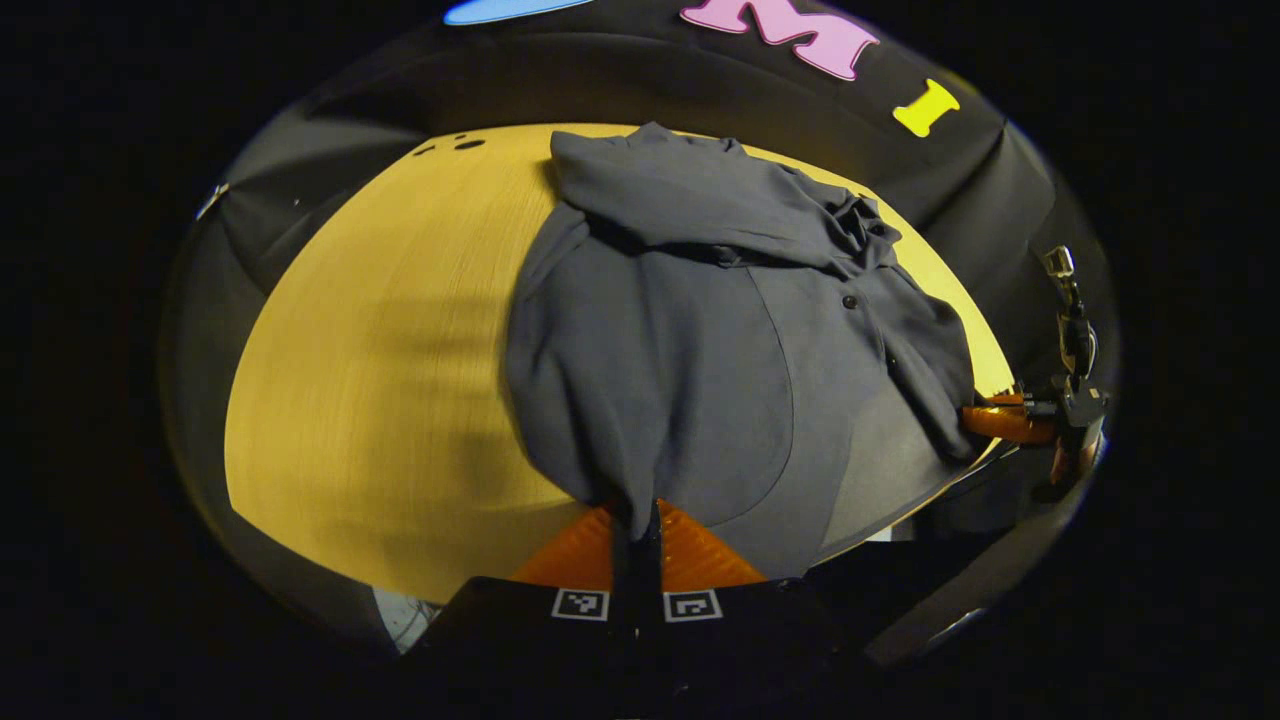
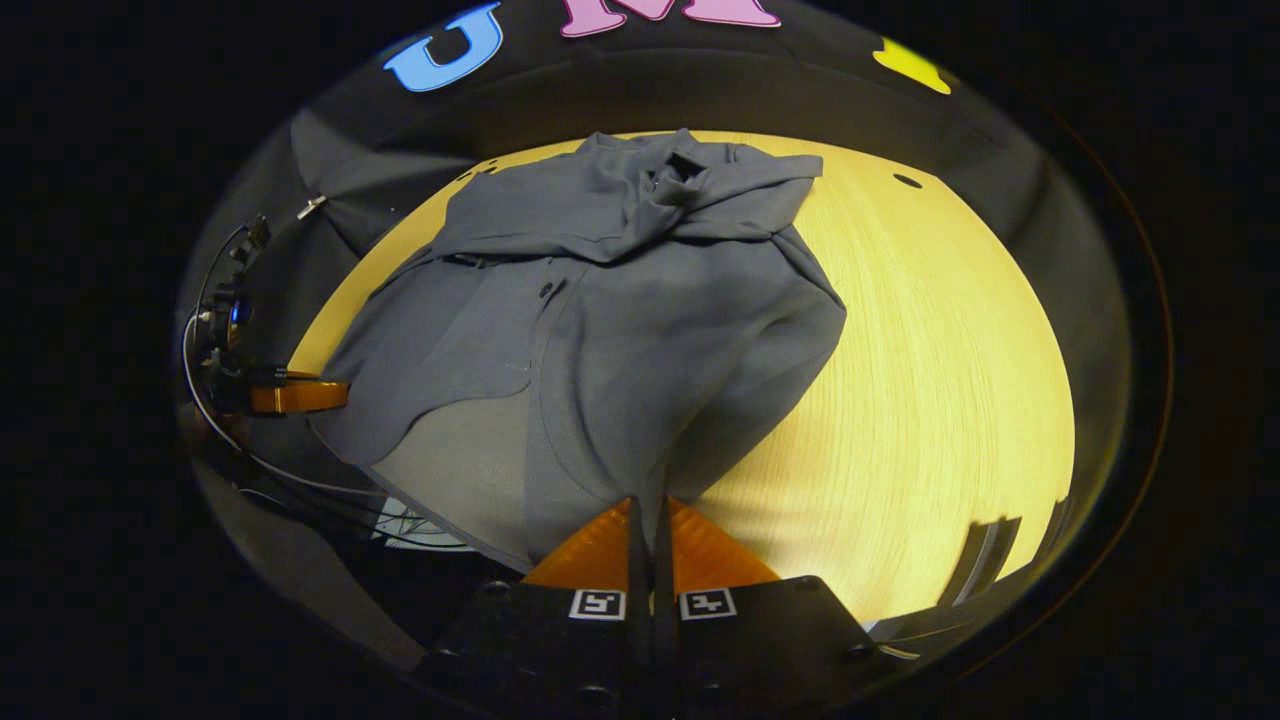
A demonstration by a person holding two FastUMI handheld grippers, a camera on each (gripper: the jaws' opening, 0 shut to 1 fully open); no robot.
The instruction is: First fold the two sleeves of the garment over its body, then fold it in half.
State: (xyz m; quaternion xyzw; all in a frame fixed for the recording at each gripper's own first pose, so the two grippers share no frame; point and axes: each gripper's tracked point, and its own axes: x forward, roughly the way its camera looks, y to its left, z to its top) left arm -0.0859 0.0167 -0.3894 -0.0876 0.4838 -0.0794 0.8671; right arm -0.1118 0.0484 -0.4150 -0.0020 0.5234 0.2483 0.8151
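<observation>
A dark grey button-front fabric garment [image 1: 700, 350] lay across the middle of a round yellow wood-grain counter [image 1: 380, 380], both sleeves already folded over its body at the top of the frame. In the left gripper view, the left gripper [image 1: 636, 530], with orange fingers, sat at the bottom centre, its jaws closed on the garment's near hem, cloth pinched between them and drawn up in a taut ridge. In the right gripper view, the right gripper [image 2: 650, 520] likewise sat at bottom centre, jaws closed on the hem at the other corner. Each gripper also appeared at the far side edge of the other's view.

The step in hand looked to be the fold in half. To do it well, both grips should probably rise together and travel level toward the collar at the top of the frame, keeping the hem straight so the sleeves stay tucked.

The near hem overhung the counter's lower edge slightly. Bare counter lay open at the left of the left gripper view and the right of the right gripper view, leaving room to move.
</observation>
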